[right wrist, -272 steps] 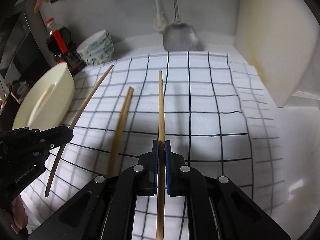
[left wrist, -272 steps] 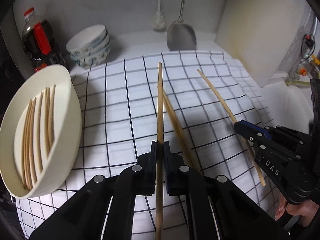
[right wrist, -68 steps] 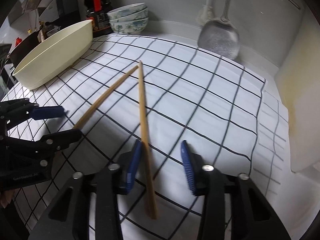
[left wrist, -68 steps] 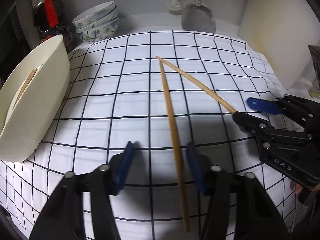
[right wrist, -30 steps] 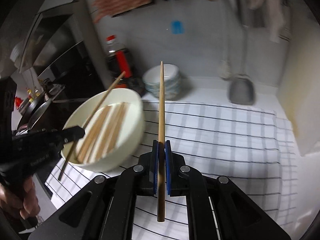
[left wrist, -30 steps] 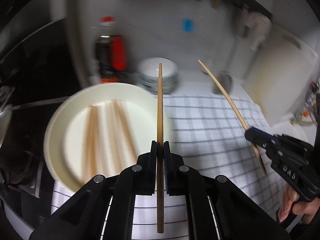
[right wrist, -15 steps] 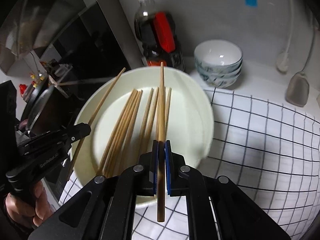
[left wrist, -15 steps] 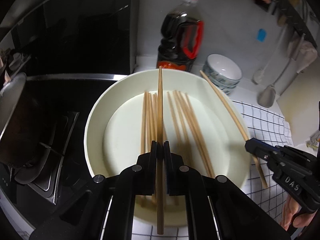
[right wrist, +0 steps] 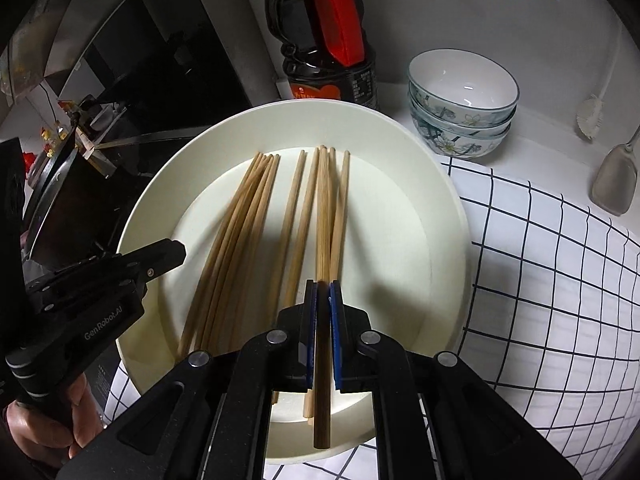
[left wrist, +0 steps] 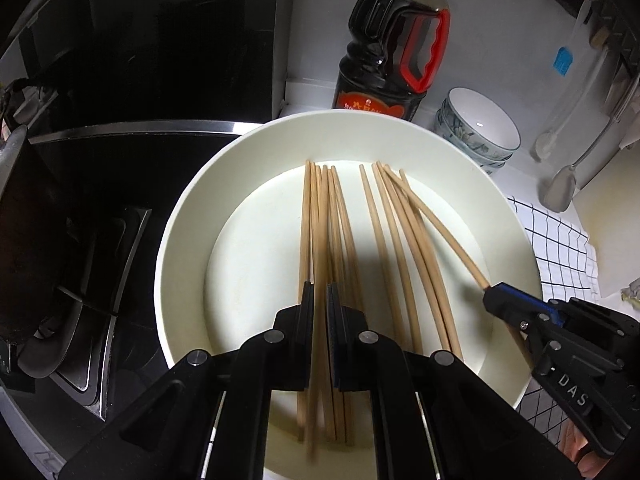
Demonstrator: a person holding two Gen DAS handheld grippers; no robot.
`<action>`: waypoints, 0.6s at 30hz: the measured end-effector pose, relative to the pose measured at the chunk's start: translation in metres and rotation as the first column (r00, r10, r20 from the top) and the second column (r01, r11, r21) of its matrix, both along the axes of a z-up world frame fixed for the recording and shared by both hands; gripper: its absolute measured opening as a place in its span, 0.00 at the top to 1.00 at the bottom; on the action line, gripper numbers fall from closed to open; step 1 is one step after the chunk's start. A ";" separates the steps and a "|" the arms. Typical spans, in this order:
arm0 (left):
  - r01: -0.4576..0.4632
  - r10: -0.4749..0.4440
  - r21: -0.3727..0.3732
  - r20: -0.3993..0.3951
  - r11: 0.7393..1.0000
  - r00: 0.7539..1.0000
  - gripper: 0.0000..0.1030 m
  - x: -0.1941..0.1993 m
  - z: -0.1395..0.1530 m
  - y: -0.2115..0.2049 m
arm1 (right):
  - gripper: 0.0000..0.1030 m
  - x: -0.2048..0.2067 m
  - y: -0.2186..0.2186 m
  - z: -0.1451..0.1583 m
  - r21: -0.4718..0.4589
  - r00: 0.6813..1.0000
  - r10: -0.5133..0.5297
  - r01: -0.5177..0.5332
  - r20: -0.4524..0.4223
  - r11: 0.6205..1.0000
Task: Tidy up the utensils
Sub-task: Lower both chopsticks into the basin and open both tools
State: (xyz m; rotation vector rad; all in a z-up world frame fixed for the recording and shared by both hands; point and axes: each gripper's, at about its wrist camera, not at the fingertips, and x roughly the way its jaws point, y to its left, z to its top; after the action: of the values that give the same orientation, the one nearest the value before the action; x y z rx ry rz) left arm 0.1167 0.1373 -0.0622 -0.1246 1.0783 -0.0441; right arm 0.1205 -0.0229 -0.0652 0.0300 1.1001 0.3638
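A cream bowl (left wrist: 192, 216) (right wrist: 448, 216) holds several wooden chopsticks (left wrist: 384, 232) (right wrist: 240, 216) lying side by side. My left gripper (left wrist: 319, 292) hangs over the bowl; its jaws stand slightly parted around a blurred chopstick (left wrist: 316, 240) that looks loose between them. It also shows in the right wrist view (right wrist: 168, 254). My right gripper (right wrist: 323, 292) is shut on a chopstick (right wrist: 322, 216) held low over the bowl. It also shows in the left wrist view (left wrist: 496, 298), gripping that chopstick (left wrist: 440, 232).
A dark sauce bottle (left wrist: 392, 40) (right wrist: 328, 40) stands behind the bowl. Stacked patterned bowls (left wrist: 480, 128) (right wrist: 464, 100) sit to its right. A black stove and pan (left wrist: 24, 240) lie left. The checked cloth (right wrist: 552, 280) covers the counter right, with a spatula (right wrist: 612, 184).
Both grippers have come down closer over the bowl. The left jaws have parted slightly and its chopstick is slipping down among the others. The right still grips its chopstick.
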 end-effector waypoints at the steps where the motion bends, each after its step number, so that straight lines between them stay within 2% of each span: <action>1: -0.005 0.005 0.000 -0.005 1.000 1.000 0.91 0.000 0.000 0.001 | 0.93 0.001 -0.001 0.001 0.003 1.000 -0.005 0.005 -0.002 1.000; 3: -0.013 0.013 -0.006 -0.013 1.000 1.000 0.81 0.000 0.001 0.003 | 0.87 0.001 -0.004 0.004 0.001 1.000 -0.013 0.013 0.006 1.000; 5: -0.029 0.029 0.008 -0.005 1.000 1.000 0.54 -0.003 0.006 0.005 | 0.85 -0.001 -0.008 0.009 -0.004 1.000 -0.019 0.019 0.024 1.000; 6: -0.036 0.036 0.019 0.002 0.999 0.999 0.45 -0.005 0.008 0.006 | 0.82 -0.002 -0.010 0.011 -0.004 0.999 -0.021 0.021 0.029 1.000; 7: -0.044 0.044 0.036 0.016 0.998 0.999 0.28 -0.008 0.012 0.007 | 0.81 -0.003 -0.011 0.012 -0.003 0.999 -0.024 0.024 0.033 1.000; 8: -0.051 0.049 0.052 0.035 0.997 0.998 0.23 -0.012 0.017 0.007 | 0.77 -0.005 -0.013 0.014 0.000 0.999 -0.027 0.027 0.037 1.000; 11: -0.047 0.043 0.084 0.051 0.995 0.998 0.20 -0.018 0.025 0.006 | 0.74 -0.010 -0.017 0.018 0.005 0.998 -0.030 0.030 0.047 1.000; 13: -0.054 0.049 0.082 0.052 0.995 0.997 0.19 -0.021 0.028 0.006 | 0.71 -0.013 -0.018 0.021 0.008 0.998 -0.030 0.029 0.056 1.000; 15: -0.059 0.054 0.076 0.055 0.995 0.997 0.18 -0.024 0.032 0.007 | 0.64 -0.017 -0.019 0.026 0.014 0.997 -0.029 0.028 0.068 0.999; 18: -0.068 0.063 0.076 0.065 0.995 0.996 0.17 -0.028 0.038 0.008 | 0.62 -0.023 -0.019 0.031 0.014 0.996 -0.024 0.023 0.087 1.000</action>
State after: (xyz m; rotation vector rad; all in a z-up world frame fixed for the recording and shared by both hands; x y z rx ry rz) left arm 0.0884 0.1451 -0.0244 -0.0876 1.0109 0.0526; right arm 0.0974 -0.0414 -0.0340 0.0378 1.0100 0.3479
